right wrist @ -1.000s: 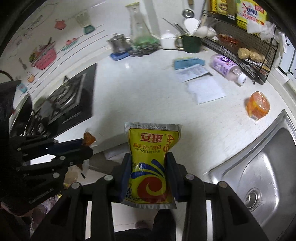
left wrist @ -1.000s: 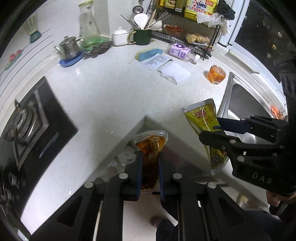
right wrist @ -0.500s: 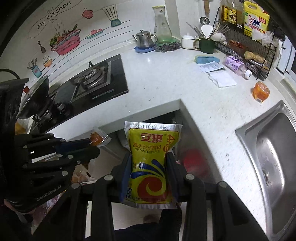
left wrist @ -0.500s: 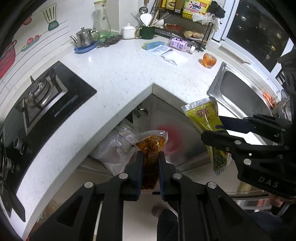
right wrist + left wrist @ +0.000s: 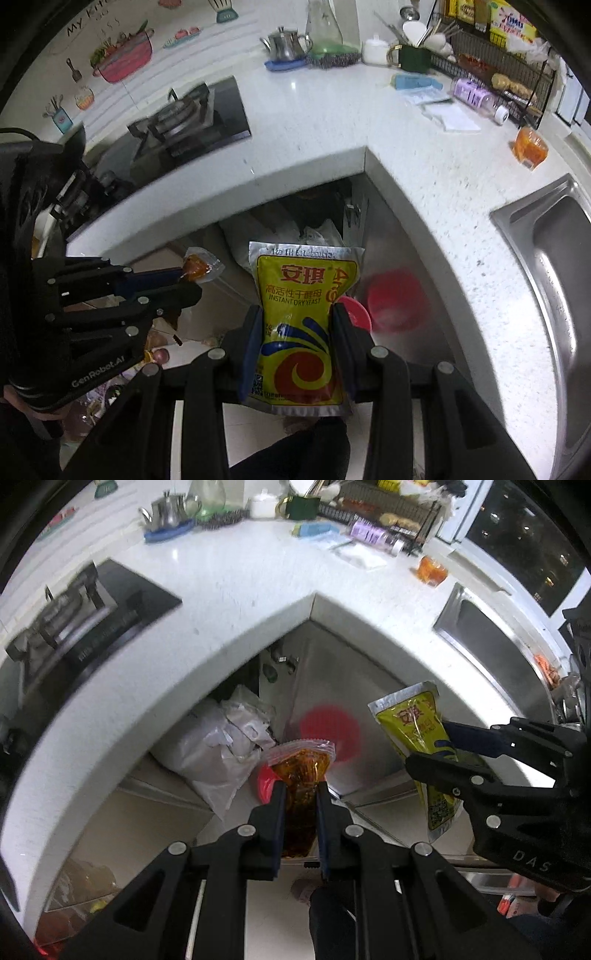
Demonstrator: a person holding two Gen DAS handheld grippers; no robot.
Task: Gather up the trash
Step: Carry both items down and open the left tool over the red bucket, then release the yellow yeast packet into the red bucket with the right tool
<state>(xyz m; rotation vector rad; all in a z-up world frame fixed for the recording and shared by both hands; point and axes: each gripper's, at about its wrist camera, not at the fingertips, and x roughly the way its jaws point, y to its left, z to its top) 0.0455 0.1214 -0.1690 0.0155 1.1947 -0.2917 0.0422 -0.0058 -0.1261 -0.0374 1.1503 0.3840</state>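
The left hand-held gripper (image 5: 300,794) is clamped on a clear sachet (image 5: 301,771) of orange-brown sauce, its sealed top sticking up at 12 o'clock past the fingertips. The right hand-held gripper (image 5: 297,314) is clamped on a yellow yeast packet (image 5: 303,325), held upright with its silver top edge at 12 o'clock. Both are held off the white surface (image 5: 236,572), out over the floor in front of its inner corner.

In the left view the right gripper and packet (image 5: 417,738) sit at 3 o'clock. In the right view the left gripper and sachet (image 5: 199,267) sit at 9 o'clock.

Below the corner of the surface, a white bag (image 5: 218,746) rests at 11 o'clock from the sachet, and a red bin (image 5: 264,784) shows just beside the sachet's left edge. In the right view the bin (image 5: 356,310) peeks out at 3 o'clock from the packet.

On the surface, an orange pouch (image 5: 532,147) lies at 2 o'clock near the sink (image 5: 554,251), and a stove (image 5: 184,118) sits at 10 o'clock.
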